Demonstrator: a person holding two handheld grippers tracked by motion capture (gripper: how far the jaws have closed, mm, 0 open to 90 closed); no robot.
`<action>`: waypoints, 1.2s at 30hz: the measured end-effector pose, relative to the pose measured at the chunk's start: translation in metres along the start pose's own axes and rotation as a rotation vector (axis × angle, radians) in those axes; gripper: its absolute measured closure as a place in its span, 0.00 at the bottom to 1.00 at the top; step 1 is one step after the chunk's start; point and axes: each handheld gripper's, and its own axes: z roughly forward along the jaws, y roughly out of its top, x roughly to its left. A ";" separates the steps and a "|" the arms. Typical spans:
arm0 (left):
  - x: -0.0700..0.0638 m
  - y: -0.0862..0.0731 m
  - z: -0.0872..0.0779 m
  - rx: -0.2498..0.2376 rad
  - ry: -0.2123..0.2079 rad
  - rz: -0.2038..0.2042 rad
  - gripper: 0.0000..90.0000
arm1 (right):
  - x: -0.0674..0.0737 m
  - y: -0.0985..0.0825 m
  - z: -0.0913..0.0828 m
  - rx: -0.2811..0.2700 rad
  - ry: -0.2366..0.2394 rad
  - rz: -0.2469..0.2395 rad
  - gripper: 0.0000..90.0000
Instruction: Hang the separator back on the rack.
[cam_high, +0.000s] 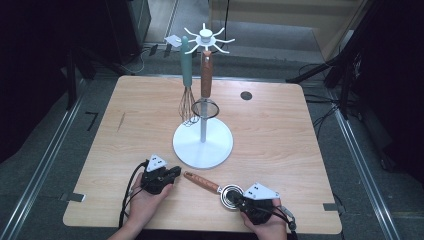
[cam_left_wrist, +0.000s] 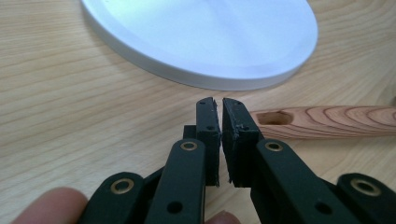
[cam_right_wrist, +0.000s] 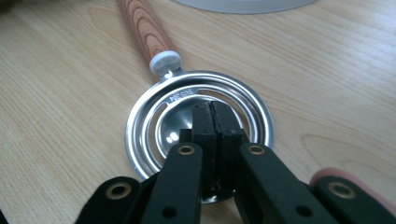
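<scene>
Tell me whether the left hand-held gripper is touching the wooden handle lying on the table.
Apart. In the left gripper view, bare table shows between the shut left hand-held gripper and the handle lying to its side.

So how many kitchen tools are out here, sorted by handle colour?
Green-handled wire whisk, hanging on the white rack: 1
Wooden-handled tools: 2, the mesh strainer hanging on the rack and the round steel utensil lying on the table
Total: 3
</scene>
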 end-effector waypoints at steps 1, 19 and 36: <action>-0.002 0.000 0.001 -0.003 -0.003 0.003 0.94 | -0.001 0.000 0.000 -0.004 0.000 0.000 0.98; -0.009 0.002 0.009 0.023 -0.026 0.048 0.94 | -0.002 0.038 0.004 0.019 0.139 -0.149 0.72; -0.023 -0.002 0.007 0.024 -0.071 0.083 0.90 | 0.002 0.069 0.023 0.296 0.158 -0.276 0.75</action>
